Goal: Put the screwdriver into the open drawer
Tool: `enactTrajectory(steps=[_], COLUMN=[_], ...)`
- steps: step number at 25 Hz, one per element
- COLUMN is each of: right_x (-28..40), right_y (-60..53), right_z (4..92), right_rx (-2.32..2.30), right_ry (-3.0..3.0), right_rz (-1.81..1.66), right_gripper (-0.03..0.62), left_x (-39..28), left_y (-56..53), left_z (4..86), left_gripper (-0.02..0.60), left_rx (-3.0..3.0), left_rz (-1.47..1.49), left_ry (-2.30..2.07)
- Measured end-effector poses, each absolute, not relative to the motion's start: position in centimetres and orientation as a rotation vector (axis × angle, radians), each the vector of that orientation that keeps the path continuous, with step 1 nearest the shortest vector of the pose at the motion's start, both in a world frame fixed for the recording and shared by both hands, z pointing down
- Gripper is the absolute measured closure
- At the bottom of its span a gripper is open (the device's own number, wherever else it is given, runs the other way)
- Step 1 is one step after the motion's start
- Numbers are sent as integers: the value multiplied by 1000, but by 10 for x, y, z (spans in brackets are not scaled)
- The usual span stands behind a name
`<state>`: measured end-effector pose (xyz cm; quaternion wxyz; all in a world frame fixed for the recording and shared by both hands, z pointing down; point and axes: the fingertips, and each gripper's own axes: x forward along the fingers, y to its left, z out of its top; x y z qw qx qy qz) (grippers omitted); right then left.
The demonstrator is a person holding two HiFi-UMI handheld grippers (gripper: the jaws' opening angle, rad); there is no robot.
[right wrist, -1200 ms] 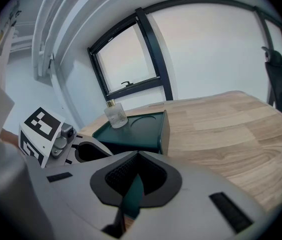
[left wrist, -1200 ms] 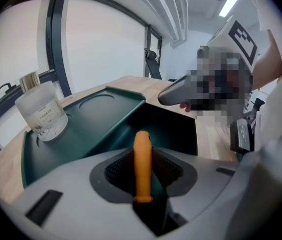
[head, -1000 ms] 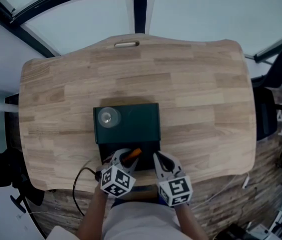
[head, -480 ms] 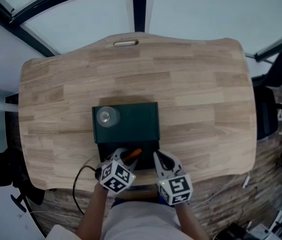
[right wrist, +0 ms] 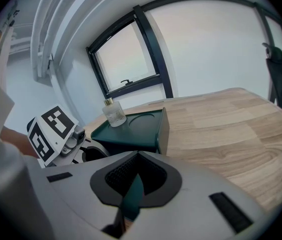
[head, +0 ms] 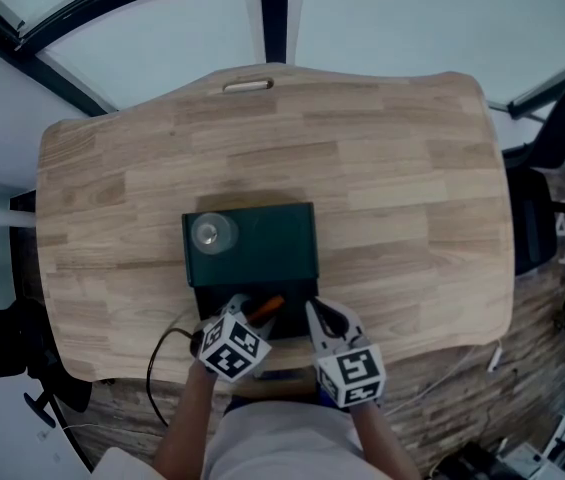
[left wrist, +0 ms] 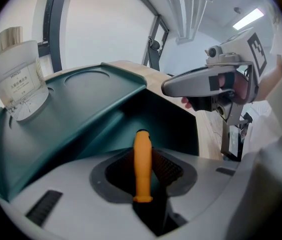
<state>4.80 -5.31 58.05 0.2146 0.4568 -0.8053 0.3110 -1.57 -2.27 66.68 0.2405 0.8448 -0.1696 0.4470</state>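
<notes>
A dark green drawer box (head: 262, 243) stands at the table's near middle, its drawer (head: 297, 298) pulled out toward me. My left gripper (head: 247, 311) is shut on the screwdriver's orange handle (head: 269, 305), held over the open drawer. In the left gripper view the handle (left wrist: 142, 164) stands between the jaws, pointing into the dark drawer cavity (left wrist: 168, 121). My right gripper (head: 319, 318) is shut on the drawer's near right edge; a thin green wall strip (right wrist: 132, 194) shows pinched between its jaws. The screwdriver's shaft is hidden.
A small glass bottle (head: 208, 234) stands on the box's top left, also seen as bottle (left wrist: 18, 79) and bottle (right wrist: 113, 113). The wooden table (head: 402, 188) stretches wide to the right and back. Dark window frames (head: 274, 13) lie beyond its far edge.
My left gripper has edged slightly forward with the screwdriver, over the drawer. The right gripper has stayed on the drawer's edge.
</notes>
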Motion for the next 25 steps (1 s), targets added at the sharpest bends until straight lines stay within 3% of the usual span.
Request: enactTrajectory(steps=[25], right_x=[59], right_y=[-59], right_z=[579], right_rx=[1288], right_ry=[-2265], right_rz=[904], right_gripper=[597], left_x=[-13], left_y=[-22], left_z=[666], left_gripper=[466], left_rx=[2309], left_rz=[1212], left_ry=[-418])
